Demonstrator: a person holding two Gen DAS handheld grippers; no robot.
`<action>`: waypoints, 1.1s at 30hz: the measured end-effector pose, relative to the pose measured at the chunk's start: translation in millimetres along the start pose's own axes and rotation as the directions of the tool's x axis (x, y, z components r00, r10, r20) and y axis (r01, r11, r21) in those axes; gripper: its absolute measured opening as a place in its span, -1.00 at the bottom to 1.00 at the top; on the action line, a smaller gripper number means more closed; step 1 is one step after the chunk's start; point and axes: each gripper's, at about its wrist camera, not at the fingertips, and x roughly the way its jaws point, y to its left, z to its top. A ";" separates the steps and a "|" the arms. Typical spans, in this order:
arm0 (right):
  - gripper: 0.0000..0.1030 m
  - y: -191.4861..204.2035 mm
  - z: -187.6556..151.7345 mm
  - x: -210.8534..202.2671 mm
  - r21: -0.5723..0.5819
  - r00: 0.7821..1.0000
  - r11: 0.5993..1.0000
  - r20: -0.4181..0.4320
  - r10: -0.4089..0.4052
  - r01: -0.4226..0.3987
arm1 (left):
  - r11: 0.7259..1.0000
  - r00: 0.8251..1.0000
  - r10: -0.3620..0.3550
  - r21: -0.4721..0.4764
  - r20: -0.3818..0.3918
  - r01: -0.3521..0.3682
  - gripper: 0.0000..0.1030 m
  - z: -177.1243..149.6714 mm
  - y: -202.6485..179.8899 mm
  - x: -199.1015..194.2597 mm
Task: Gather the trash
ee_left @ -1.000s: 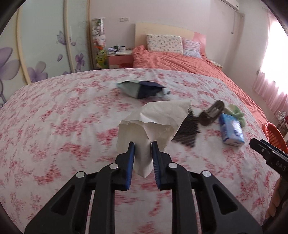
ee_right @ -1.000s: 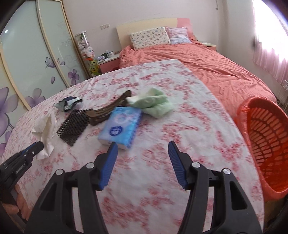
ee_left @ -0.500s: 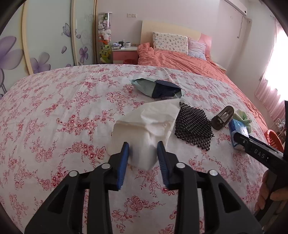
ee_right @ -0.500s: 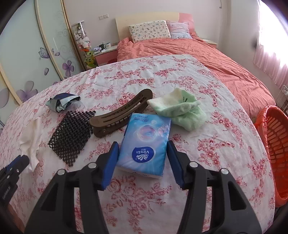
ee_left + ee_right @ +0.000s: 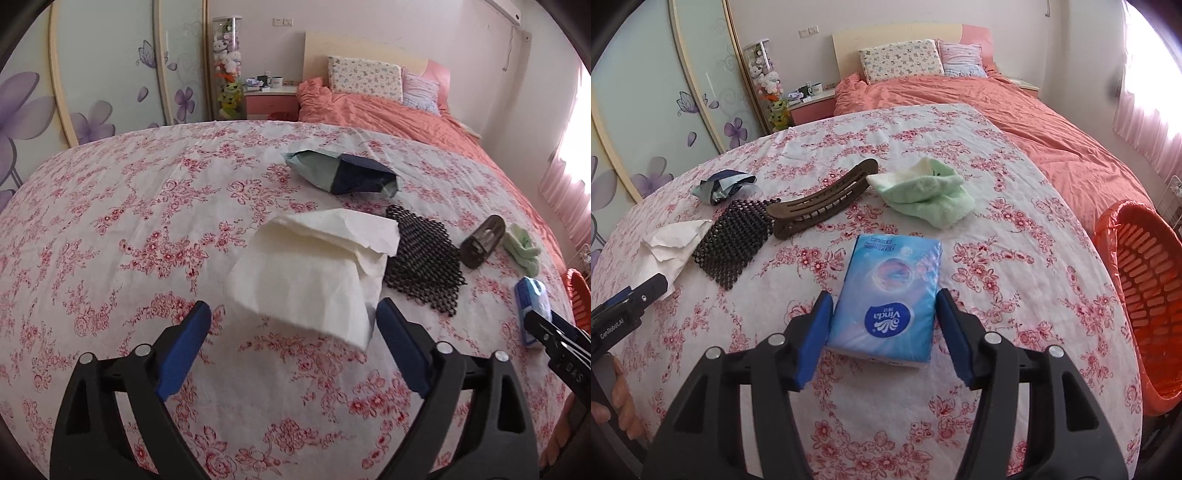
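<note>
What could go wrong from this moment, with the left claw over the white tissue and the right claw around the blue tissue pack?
1. The left claw has just been opening and now stands wide, its pads clear of the crumpled white tissue; the trash may stay behind on the bed.
2. The right claw straddles the blue tissue pack, which looks unused, so it might get binned in the orange basket.

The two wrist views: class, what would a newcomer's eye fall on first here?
A crumpled white paper tissue lies on the pink floral bedspread, between the wide-open left gripper whose jaws have just been opening. The right gripper straddles a blue tissue packet. An orange plastic basket stands beside the bed's right edge.
</note>
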 end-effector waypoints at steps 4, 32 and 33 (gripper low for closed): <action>0.20 4.1 2.7 5.0 0.001 1.000 1.000 -0.005 -0.019 0.019 | 1.000 1.000 0.028 0.014 -0.009 -0.028 0.84 8.7 -1.4 9.5; 0.01 -8.7 -7.3 -4.3 -0.037 1.000 0.999 -0.008 -0.030 0.030 | 0.998 0.999 -0.035 0.044 -0.035 0.037 0.28 -15.3 -2.4 -0.9; 0.02 -8.0 -7.3 -3.6 -0.040 0.999 0.999 -0.010 -0.033 0.033 | 0.999 0.999 -0.030 0.040 -0.036 0.031 0.28 -15.2 -2.2 -0.5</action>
